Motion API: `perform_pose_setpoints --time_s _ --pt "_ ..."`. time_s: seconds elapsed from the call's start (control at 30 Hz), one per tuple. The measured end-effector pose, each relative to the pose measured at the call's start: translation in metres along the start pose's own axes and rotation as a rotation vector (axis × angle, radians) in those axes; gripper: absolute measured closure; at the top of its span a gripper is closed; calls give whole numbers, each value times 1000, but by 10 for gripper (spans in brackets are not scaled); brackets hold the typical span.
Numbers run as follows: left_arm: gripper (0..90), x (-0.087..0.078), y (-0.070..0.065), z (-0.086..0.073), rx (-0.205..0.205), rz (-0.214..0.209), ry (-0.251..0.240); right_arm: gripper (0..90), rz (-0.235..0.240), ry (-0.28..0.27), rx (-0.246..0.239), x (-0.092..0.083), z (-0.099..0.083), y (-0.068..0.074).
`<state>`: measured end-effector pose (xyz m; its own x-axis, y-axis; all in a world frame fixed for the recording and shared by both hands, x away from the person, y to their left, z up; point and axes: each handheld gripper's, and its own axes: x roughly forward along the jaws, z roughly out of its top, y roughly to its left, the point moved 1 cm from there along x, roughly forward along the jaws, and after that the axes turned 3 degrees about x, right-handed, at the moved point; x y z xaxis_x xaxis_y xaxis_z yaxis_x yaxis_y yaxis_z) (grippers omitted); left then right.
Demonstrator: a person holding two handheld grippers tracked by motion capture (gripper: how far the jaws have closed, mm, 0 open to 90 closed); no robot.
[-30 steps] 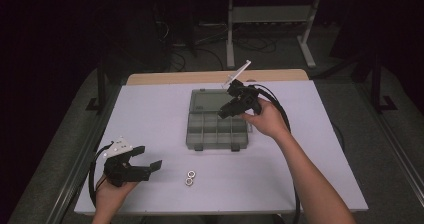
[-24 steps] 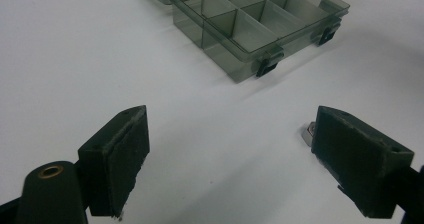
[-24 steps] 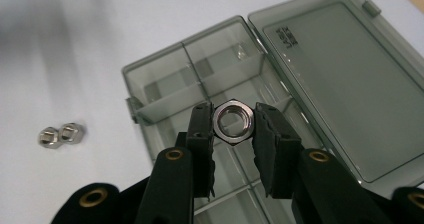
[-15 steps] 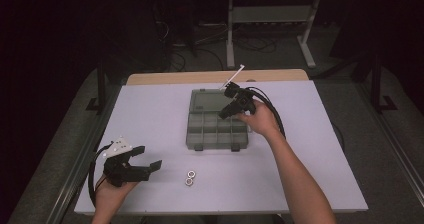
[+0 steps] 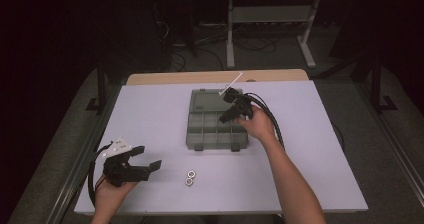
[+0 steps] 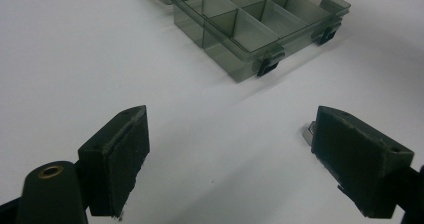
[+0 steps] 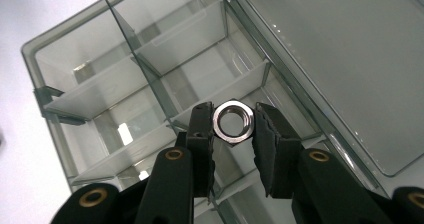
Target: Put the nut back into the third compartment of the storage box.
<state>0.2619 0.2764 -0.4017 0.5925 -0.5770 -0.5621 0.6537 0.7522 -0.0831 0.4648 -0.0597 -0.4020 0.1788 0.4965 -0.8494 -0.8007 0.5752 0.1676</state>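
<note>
Right hand-held gripper (image 7: 233, 134), lower over the compartment box (image 5: 218, 119) than a second ago, clamped on a steel hex nut (image 7: 233, 121) above the box's open compartments. Left hand-held gripper (image 5: 148, 159), unmoved near the bench's (image 5: 150, 114) front left corner, jaws wide apart, holding nothing. Two loose nuts (image 5: 190, 177) near the front edge, bare bench around.

The right gripper (image 5: 231, 115), clamped on the hex nut (image 7: 233, 122), sinks toward 7 o'clock, closer over the organizer box (image 5: 200, 136).

The box lid (image 7: 350, 59) bears cut-off lettering, too partial to read.
</note>
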Motion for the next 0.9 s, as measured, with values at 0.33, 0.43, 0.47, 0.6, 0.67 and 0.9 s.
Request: perform_pose_setpoints --time_s 0.33,0.43,0.47,0.6,0.67,0.9 --pt "153 0 0 0 -4 0 -3 688 -7 -2 9 5 -1 -3" --pt "153 -1 0 0 -2 -1 -2 680 -21 -7 17 5 -2 -3" --pt "153 -1 0 0 -3 1 -2 652 -17 -11 26 6 -3 -4" --pt "153 -1 1 0 0 1 1 623 -25 -28 30 3 -4 -3" --pt "153 -1 0 0 1 1 0 611 -25 -32 26 1 -5 -2" --pt "153 -1 0 0 -1 3 -4 611 -5 -69 -7 -10 -6 6"
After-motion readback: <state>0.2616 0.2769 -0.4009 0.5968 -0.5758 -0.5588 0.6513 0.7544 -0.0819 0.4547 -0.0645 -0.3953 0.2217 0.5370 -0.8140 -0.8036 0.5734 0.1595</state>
